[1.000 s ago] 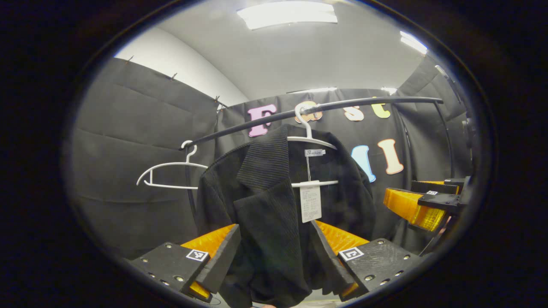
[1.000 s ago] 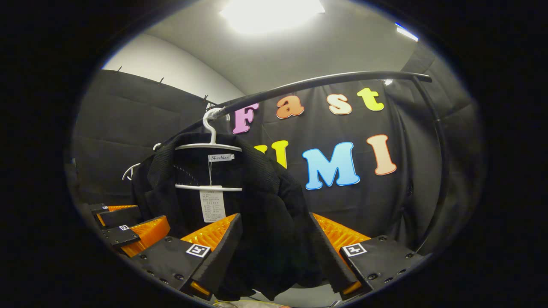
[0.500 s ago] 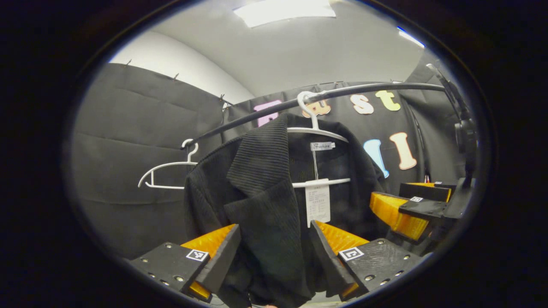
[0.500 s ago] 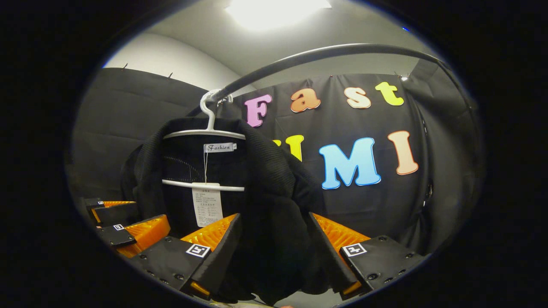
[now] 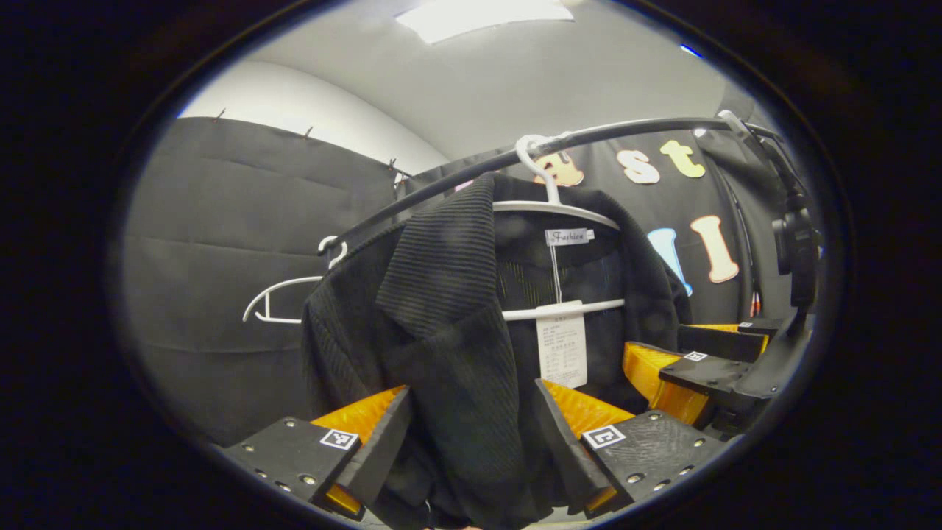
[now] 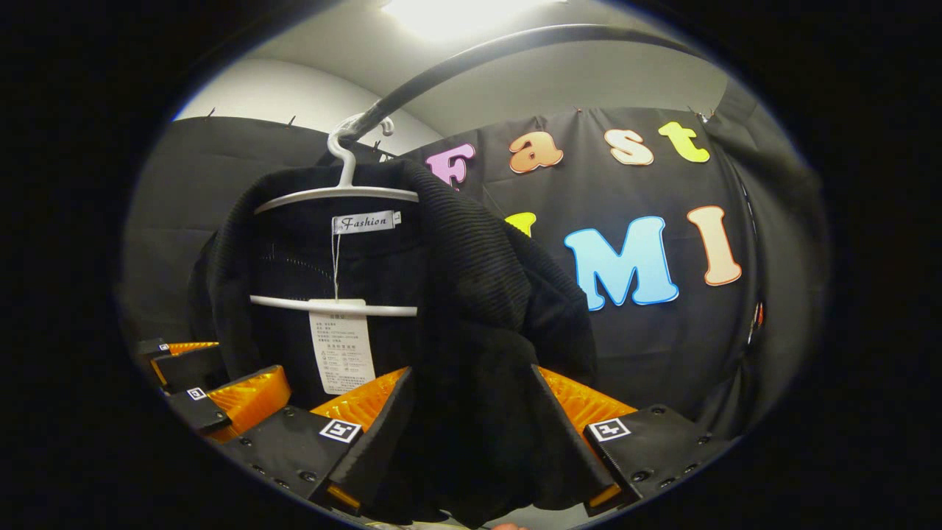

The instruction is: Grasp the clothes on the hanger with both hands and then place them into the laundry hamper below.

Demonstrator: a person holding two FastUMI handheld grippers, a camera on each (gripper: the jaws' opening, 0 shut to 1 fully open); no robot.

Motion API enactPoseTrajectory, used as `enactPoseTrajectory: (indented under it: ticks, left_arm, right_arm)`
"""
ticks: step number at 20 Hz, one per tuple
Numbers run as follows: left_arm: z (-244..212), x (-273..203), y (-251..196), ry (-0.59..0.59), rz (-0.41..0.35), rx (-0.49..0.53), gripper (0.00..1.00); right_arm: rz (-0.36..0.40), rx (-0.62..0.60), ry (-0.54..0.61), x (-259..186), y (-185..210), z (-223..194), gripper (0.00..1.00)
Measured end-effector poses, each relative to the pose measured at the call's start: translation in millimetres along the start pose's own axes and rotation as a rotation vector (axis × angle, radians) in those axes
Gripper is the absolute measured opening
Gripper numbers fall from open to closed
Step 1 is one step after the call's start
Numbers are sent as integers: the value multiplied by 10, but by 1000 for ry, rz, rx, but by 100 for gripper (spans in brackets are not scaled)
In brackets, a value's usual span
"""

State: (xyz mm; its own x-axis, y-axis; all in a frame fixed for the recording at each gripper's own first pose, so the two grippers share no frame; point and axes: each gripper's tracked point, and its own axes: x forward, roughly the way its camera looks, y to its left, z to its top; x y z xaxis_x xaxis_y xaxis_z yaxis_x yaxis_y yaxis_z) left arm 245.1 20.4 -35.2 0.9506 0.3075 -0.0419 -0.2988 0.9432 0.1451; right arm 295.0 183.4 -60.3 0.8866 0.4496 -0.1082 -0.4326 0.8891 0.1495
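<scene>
- The black jacket [image 5: 441, 294] hangs on a white hanger [image 5: 559, 210] hooked over the dark rail [image 5: 456, 177].
- The left gripper [image 5: 471, 442] has its jaws spread around the jacket's front panel.
- The right gripper [image 6: 471, 442] has its jaws spread around the other front edge.
- A second, bare hanger [image 5: 276, 302] hangs farther along the rail.

I see a black ribbed jacket [image 5: 449, 309] hung on a white hanger [image 5: 559, 210] on the rail, front open, paper tag dangling inside.
</scene>
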Motion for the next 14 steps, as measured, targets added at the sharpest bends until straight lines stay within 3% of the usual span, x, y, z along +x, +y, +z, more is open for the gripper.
enactPoseTrajectory:
  ticks: [3, 4, 8, 9, 12, 13, 14]
  left_arm:
    - [-16, 70, -11, 7, 19, 11, 94]
    - [-17, 90, -11, 11, 24, 18, 94]
    - [-77, 136, 44, 34, 51, 52, 93]
    - [-63, 142, 53, 34, 59, 51, 93]
    - [-88, 151, 107, 35, 80, 26, 76]
    - [-98, 157, 100, 42, 76, 19, 70]
    - [-101, 159, 97, 46, 72, 15, 64]
  right_arm:
    - [-33, -16, 29, 98, -34, -69, 96]
    - [-48, -16, 36, 122, -60, -76, 92]
    - [-68, 55, 48, 197, -68, -96, 96]
    - [-65, 75, 58, 187, -80, -113, 92]
    - [-71, 87, 83, 205, -157, -129, 42]
    - [-78, 75, 83, 214, -181, -124, 35]
    - [-95, 54, 72, 201, -239, -84, 15]
